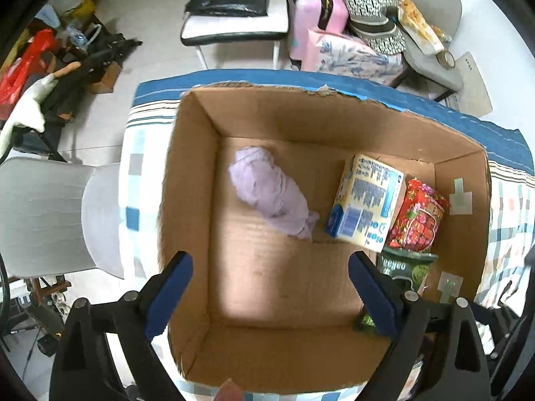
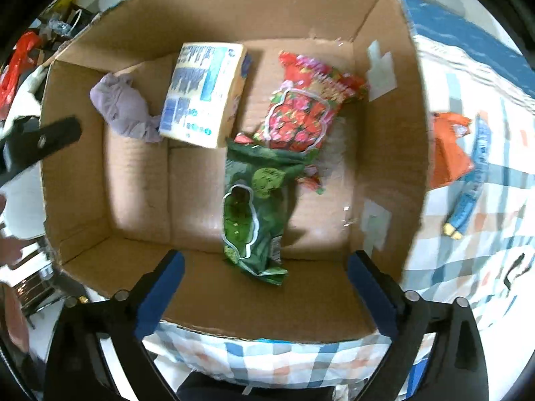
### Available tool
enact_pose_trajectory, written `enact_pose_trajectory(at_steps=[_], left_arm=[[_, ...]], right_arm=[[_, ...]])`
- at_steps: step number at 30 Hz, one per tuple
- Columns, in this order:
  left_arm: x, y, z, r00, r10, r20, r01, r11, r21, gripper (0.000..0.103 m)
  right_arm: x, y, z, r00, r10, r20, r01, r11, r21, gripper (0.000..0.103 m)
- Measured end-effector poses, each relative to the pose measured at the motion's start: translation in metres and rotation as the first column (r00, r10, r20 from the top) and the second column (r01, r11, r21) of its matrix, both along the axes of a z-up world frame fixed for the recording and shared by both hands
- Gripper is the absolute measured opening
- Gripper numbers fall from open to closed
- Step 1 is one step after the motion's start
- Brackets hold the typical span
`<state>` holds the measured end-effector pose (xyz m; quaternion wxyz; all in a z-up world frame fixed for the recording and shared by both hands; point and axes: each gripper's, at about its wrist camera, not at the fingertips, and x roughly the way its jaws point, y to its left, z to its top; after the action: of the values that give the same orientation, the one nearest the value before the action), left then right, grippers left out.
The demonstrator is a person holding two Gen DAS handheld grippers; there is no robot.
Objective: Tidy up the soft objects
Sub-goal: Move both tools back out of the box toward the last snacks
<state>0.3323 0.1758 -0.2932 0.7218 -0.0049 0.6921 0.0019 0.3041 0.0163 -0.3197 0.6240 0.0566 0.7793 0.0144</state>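
An open cardboard box (image 1: 187, 173) stands on a checked bedsheet; it also shows in the right wrist view (image 2: 388, 140). Inside lie a lilac cloth bundle (image 1: 271, 193) (image 2: 123, 107), a yellow and blue tissue pack (image 1: 366, 200) (image 2: 205, 93), a red snack bag (image 1: 419, 215) (image 2: 301, 113) and a green snack bag (image 2: 254, 207) (image 1: 406, 265). My left gripper (image 1: 269, 292) is open and empty above the box's near left part. My right gripper (image 2: 265, 297) is open and empty above the box's near wall.
On the sheet to the right of the box lie an orange bag (image 2: 449, 147) and a blue soft toy (image 2: 471, 180). A white chair (image 1: 50, 214) stands left of the bed. A pink suitcase (image 1: 314, 13), bags and another chair (image 1: 431, 30) stand beyond it.
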Motion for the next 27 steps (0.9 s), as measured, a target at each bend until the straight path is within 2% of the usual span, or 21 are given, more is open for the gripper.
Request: enact_pose_trajectory(at_steps=[9, 15, 19, 27], left_arm=[[-0.055, 0.008, 0.024, 0.997, 0.042, 0.069, -0.043, 0.999, 0.012, 0.095], [-0.095, 0.014, 0.045, 0.991, 0.057, 0.123, -0.061, 0.998, 0.031, 0.095], [-0.117, 0.014, 0.062, 0.986, 0.054, 0.155, -0.061, 0.997, 0.040, 0.095], [-0.139, 0.004, 0.095, 0.974, 0.071, 0.214, -0.076, 0.997, 0.017, 0.095]], right_arm=[[-0.020, 0.000, 0.039, 0.994, 0.009, 0.109, -0.004, 0.999, -0.053, 0.101], [-0.045, 0.005, 0.068, 0.977, 0.038, 0.210, -0.020, 0.996, -0.087, 0.101], [-0.061, 0.004, 0.094, 0.960, 0.043, 0.277, -0.019, 0.996, -0.089, 0.101], [-0.086, -0.002, 0.128, 0.943, 0.040, 0.331, -0.032, 0.999, -0.029, 0.101]])
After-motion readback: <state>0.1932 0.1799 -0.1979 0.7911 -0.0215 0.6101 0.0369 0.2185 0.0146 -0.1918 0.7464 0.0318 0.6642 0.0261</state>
